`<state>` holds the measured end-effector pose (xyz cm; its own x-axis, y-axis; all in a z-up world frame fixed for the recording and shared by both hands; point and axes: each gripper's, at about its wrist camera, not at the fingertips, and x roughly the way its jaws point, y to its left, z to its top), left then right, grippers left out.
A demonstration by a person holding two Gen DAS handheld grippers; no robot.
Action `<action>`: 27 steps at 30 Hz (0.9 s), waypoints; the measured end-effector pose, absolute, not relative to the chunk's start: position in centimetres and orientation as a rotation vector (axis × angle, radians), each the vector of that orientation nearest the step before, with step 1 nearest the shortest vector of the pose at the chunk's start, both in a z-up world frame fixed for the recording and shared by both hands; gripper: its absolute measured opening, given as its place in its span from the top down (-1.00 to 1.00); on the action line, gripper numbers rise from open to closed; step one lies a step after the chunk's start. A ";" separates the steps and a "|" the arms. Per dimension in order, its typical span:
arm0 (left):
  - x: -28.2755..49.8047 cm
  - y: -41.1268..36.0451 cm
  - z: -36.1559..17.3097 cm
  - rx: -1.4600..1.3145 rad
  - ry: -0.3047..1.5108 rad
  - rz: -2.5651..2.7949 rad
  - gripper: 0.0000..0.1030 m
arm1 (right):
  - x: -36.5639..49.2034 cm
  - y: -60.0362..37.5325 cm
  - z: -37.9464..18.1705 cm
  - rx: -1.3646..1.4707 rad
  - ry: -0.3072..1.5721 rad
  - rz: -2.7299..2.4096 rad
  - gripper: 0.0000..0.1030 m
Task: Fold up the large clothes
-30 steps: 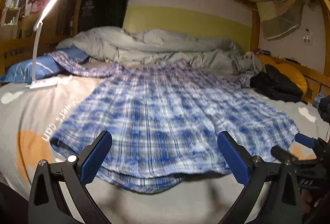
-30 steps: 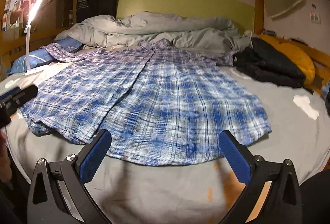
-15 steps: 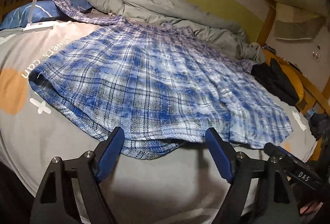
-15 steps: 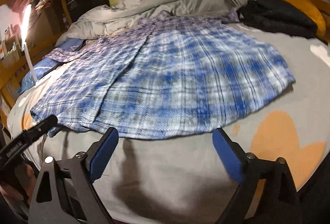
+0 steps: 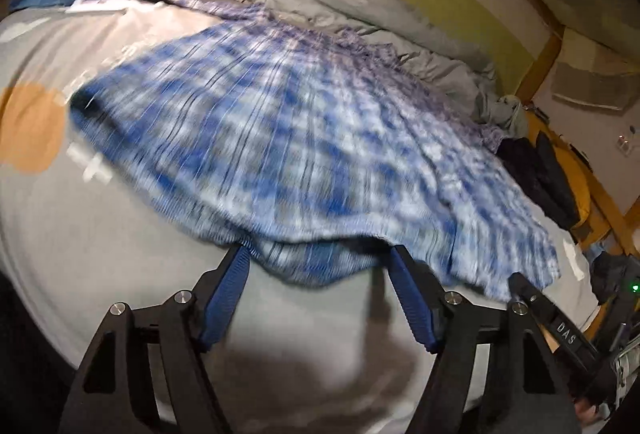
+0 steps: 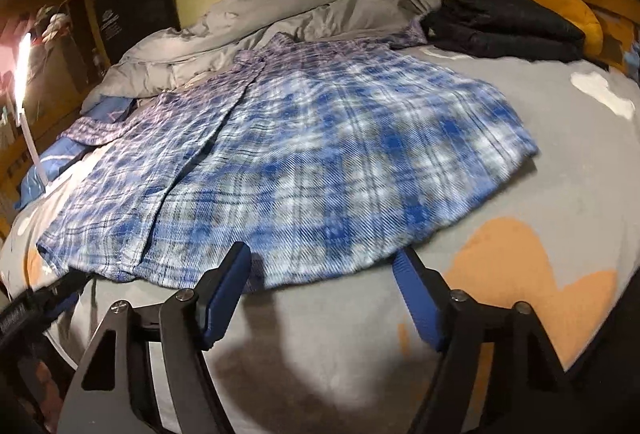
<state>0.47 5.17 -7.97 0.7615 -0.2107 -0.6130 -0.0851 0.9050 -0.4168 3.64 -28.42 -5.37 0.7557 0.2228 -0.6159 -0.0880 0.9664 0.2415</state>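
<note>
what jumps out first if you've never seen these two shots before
The blue plaid shirt grabs the eye, spread flat across the grey bed sheet. Next come the two grippers at its near hem: the left gripper has the hem edge between its closing jaws, and the right gripper is closing at the hem too. Behind lie a rumpled grey duvet and dark folded clothes at the far right.

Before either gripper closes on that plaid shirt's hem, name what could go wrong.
1. The left gripper, jaws closing, may catch only the hem's top layer of the plaid shirt; the lower layer sags beneath.
2. The right gripper, also closing, could pinch the grey bedsheet along with it.
</note>
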 end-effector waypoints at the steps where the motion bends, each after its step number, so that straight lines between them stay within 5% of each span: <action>1: 1.1 5.1 -7.8 -0.425 0.702 -0.074 -0.42 | 4.2 -28.2 -5.4 0.199 0.710 0.215 -0.43; 4: 1.9 5.4 -7.4 -0.421 0.675 -0.062 -0.24 | 5.6 -28.1 -5.0 0.168 0.715 0.191 -0.20; 6: 2.2 5.4 -6.9 -0.400 0.657 -0.047 0.83 | 6.1 -28.6 -4.7 0.159 0.713 0.116 0.57; 8: 1.9 5.3 -5.7 -0.366 0.604 -0.052 0.87 | 6.5 -29.5 -4.1 0.183 0.712 0.100 0.90; 13: 4.7 3.7 -0.4 -0.213 0.514 -0.062 0.88 | 8.5 -30.4 0.1 0.144 0.636 0.107 0.93; 19: 15.7 3.0 1.2 -0.160 0.674 -0.086 0.88 | 17.5 -29.0 3.9 0.108 0.699 0.143 0.93; 27: 26.1 4.9 -1.1 -0.224 0.798 -0.118 0.87 | 27.2 -25.1 -1.9 -0.192 0.831 0.144 0.93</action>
<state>26.06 4.85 -1.09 0.6934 -0.1894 -0.6952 0.0209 0.9697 -0.2434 27.20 -25.13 -1.92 0.6659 0.0516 -0.7443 -0.2018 0.9729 -0.1130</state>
